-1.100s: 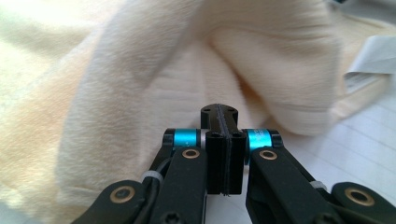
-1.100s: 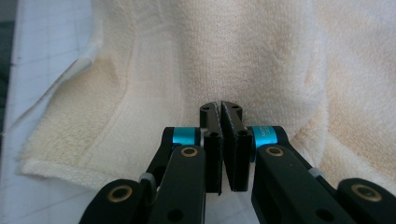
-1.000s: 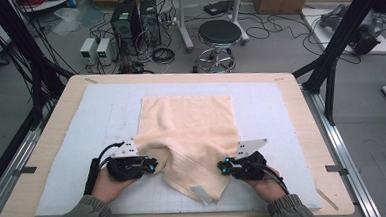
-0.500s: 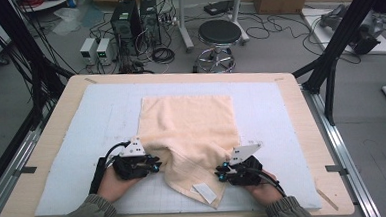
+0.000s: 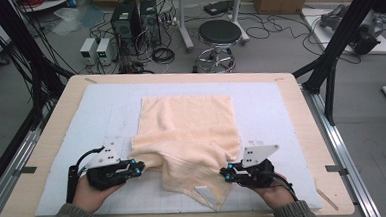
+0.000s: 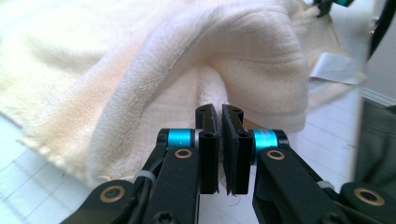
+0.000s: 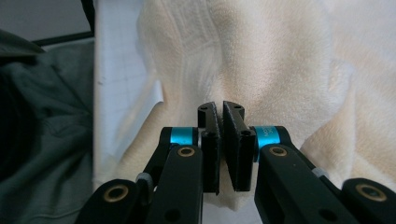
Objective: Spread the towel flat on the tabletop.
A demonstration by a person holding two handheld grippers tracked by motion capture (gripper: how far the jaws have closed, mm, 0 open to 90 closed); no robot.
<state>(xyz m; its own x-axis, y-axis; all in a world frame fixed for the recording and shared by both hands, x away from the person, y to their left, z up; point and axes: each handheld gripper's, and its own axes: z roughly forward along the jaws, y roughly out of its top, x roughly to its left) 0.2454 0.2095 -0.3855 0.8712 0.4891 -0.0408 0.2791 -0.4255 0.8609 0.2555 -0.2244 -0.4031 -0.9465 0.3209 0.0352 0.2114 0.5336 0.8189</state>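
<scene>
The towel (image 5: pixel 187 139) lies in the middle of the mat (image 5: pixel 101 108), its near edge bunched up and lifted. My left gripper (image 5: pixel 136 166) pinches the towel's near left part. My right gripper (image 5: pixel 225 173) pinches its near right part. A white tag (image 5: pixel 205 194) sticks out between my 2 hands.

Even, soft overhead light; the high view is slightly grainy. Both gripper views blow out the towel (image 6: pixel 140 60), blurring distant edges.
</scene>
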